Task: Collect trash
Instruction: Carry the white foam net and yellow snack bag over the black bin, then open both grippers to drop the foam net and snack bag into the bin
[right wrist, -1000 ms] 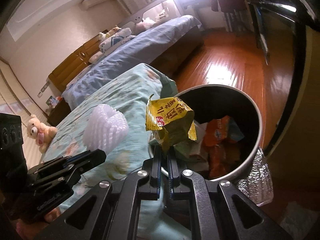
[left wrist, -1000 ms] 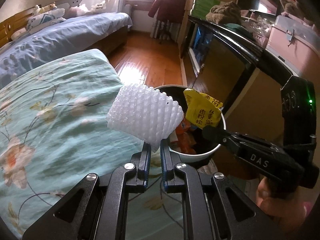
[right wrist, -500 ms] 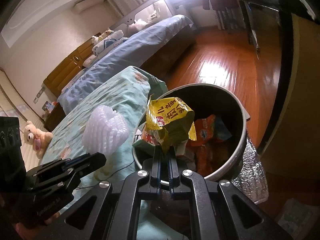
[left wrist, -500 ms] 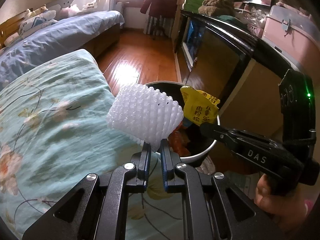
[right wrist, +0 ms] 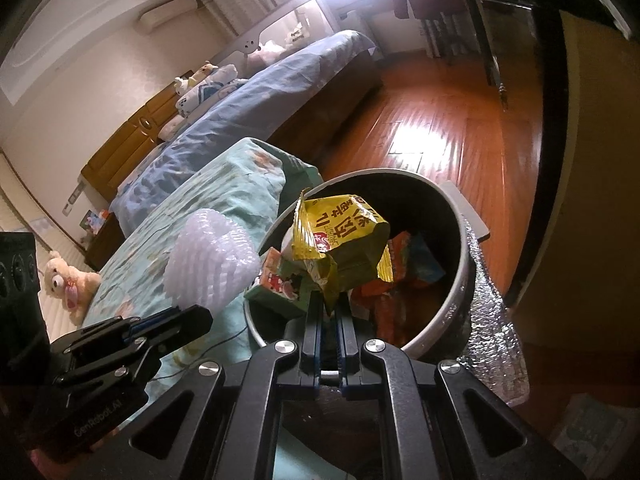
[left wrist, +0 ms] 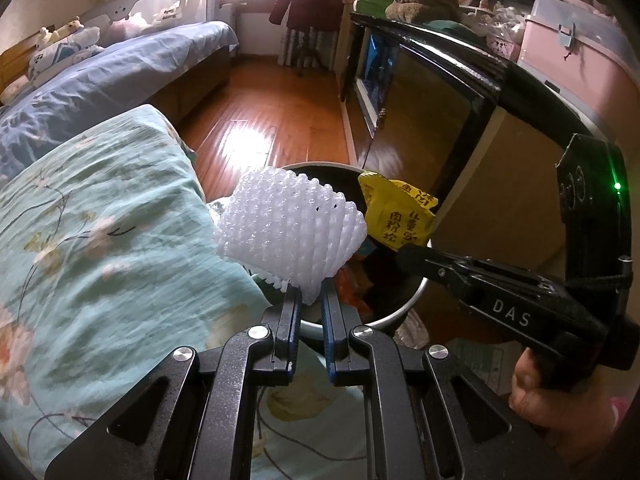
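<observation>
just ahead of our left hand-held gripper (left wrist: pixel 307 300), clamped on the white foam net (left wrist: pixel 290 234), sits the trash bin (right wrist: pixel 456 312), w/ wrappers already inside. our right hand-held gripper (right wrist: pixel 329 304) pinches the yellow snack bag (right wrist: pixel 340 240) over the bin's mouth. both pieces left to drop; bed (left wrist: pixel 100 240) to the left looks done.

The foam net (left wrist: pixel 290 236) is white, soft-looking plastic foam with a bumpy mesh surface, and the yellow wrapper (right wrist: pixel 340 246) is crinkled, glossy printed film. The bin (right wrist: pixel 448 316) has a smooth pale rim and dark inside, standing on polished, reflective wood floor (left wrist: pixel 272 120) beside the matt floral cloth bedcover (left wrist: pixel 100 240).
</observation>
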